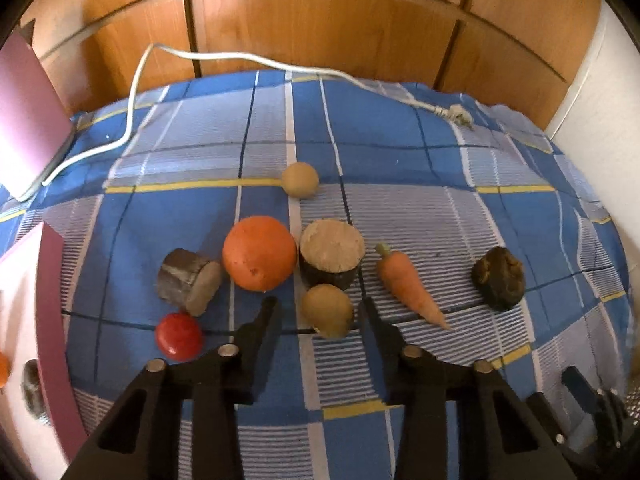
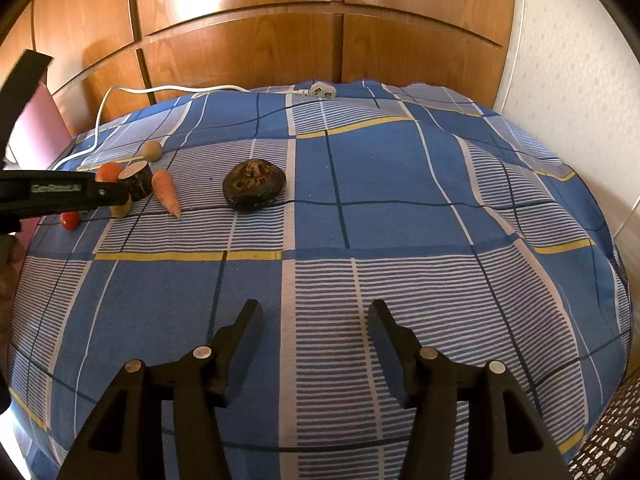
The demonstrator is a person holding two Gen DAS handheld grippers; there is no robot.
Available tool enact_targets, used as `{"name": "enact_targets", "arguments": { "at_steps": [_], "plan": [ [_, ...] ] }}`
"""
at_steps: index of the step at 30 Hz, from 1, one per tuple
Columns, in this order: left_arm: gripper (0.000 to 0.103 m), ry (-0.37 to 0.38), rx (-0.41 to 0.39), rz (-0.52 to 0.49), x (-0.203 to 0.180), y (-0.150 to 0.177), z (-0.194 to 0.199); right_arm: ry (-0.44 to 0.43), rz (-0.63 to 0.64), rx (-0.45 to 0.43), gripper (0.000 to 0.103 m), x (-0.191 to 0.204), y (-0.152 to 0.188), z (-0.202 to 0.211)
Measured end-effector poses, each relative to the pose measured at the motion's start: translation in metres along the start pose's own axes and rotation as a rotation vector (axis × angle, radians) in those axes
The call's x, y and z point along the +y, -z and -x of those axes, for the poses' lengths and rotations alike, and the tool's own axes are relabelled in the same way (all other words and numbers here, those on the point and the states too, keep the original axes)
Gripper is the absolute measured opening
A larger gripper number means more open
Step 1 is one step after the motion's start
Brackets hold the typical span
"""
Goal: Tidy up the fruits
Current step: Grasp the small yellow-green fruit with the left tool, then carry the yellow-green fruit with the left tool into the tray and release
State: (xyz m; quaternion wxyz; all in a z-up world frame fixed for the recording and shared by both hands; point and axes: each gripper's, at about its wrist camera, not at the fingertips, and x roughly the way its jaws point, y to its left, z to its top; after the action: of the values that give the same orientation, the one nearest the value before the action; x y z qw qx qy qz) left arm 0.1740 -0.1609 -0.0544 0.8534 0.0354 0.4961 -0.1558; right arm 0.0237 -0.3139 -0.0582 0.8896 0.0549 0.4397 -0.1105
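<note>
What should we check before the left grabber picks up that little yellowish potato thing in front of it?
1. Left gripper jaws open wide enough for the small yellowish-brown potato: ok.
2. Potato between the jaws: ok in the left wrist view; height above the blue checked bedsheet cannot tell.
3. Space around the potato: not ok; the cut brown log slice sits right behind it, and the round orange is close.
4. Right gripper open, holding nothing, away from the pile: ok.
5. Pink-edged white box at the left for dropping fruit: in view; free room inside cannot tell.
</note>
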Motion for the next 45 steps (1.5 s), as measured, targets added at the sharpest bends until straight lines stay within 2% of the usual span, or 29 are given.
{"name": "enact_targets", "arguments": {
  "at_steps": [1,5,9,11,15,22,25,31,34,38,39,41,43,45],
  "plan": [
    [0.027,0.002,0.002,-0.002,0.000,0.001,-0.002,0.000,0.000,0.000,0.056,0.000,0.000,0.000],
    [0.027,0.059,-0.025,0.019,0.008,0.011,0.014,0.000,0.001,-0.001,0.056,0.000,0.000,0.000],
    [0.027,0.114,-0.109,-0.007,0.012,0.025,0.053,0.001,0.001,-0.003,0.058,0.000,0.000,-0.001],
    [0.027,0.120,-0.135,-0.005,0.016,0.028,0.068,-0.001,-0.001,-0.006,0.062,0.001,0.001,-0.001],
    [0.027,0.134,-0.155,0.053,0.036,0.036,0.091,-0.002,0.004,-0.007,0.069,0.004,0.001,-0.003],
    [0.027,0.110,-0.169,0.199,0.095,0.058,0.118,0.001,0.007,-0.008,0.071,0.006,0.000,-0.004],
    [0.027,0.064,-0.188,0.264,0.126,0.068,0.129,0.008,0.007,-0.007,0.071,0.007,0.000,-0.004],
    [0.027,-0.077,-0.211,0.378,0.186,0.092,0.136,0.014,0.007,-0.005,0.071,0.007,0.000,-0.004],
    [0.027,-0.147,-0.211,0.400,0.206,0.101,0.134,0.017,0.009,-0.006,0.071,0.008,0.000,-0.004],
    [0.027,-0.199,-0.206,0.442,0.226,0.110,0.131,0.021,0.010,-0.005,0.071,0.008,0.000,-0.004],
    [0.029,-0.208,-0.206,0.448,0.229,0.112,0.131,0.021,0.010,-0.004,0.071,0.008,0.000,-0.004],
    [0.039,-0.230,-0.217,0.453,0.233,0.116,0.131,0.022,0.010,-0.003,0.071,0.008,0.000,-0.004],
    [0.053,-0.251,-0.233,0.462,0.235,0.121,0.134,0.023,0.009,-0.002,0.071,0.008,0.000,-0.004],
    [0.060,-0.266,-0.248,0.470,0.236,0.126,0.137,0.023,0.007,-0.001,0.073,0.008,0.000,-0.005]
  ]
}}
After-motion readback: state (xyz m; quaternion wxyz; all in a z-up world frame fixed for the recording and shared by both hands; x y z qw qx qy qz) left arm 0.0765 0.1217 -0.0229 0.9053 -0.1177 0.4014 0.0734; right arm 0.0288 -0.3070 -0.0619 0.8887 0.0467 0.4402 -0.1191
